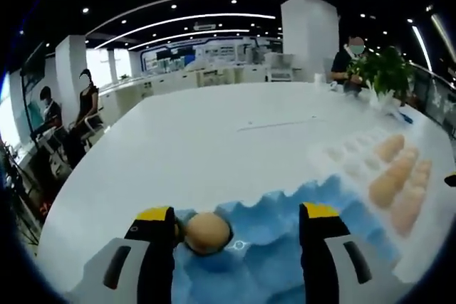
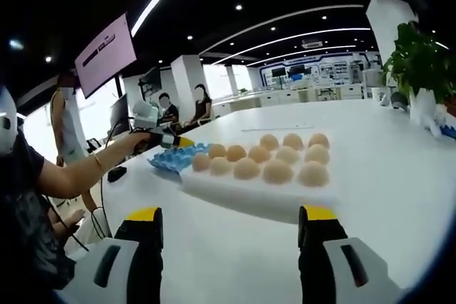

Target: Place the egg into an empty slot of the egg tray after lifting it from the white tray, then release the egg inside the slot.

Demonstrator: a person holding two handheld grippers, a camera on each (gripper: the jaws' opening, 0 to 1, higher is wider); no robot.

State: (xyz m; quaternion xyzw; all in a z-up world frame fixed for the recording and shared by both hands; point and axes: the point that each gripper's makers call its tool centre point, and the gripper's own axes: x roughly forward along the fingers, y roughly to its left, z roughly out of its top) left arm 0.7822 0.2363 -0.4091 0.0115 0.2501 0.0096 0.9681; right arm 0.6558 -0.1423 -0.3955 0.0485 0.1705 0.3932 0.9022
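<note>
A brown egg (image 1: 207, 232) sits in a slot of the blue egg tray (image 1: 278, 247), right beside the inner face of the left jaw. My left gripper (image 1: 237, 211) stands open over that tray, its jaws wide apart and nothing pinched between them. To the right lies the white tray (image 1: 342, 158) with several eggs (image 1: 388, 183). In the right gripper view the white tray (image 2: 242, 194) and its eggs (image 2: 278, 170) lie ahead of my open, empty right gripper (image 2: 229, 213). Behind them the left gripper (image 2: 174, 142) hovers at the blue tray (image 2: 169, 159).
A large white table (image 1: 214, 140) carries both trays. A potted plant (image 1: 388, 69) and a seated person are at its far right corner. The person's forearm (image 2: 78, 172) reaches in from the left. Other people sit near desks beyond the table's left edge.
</note>
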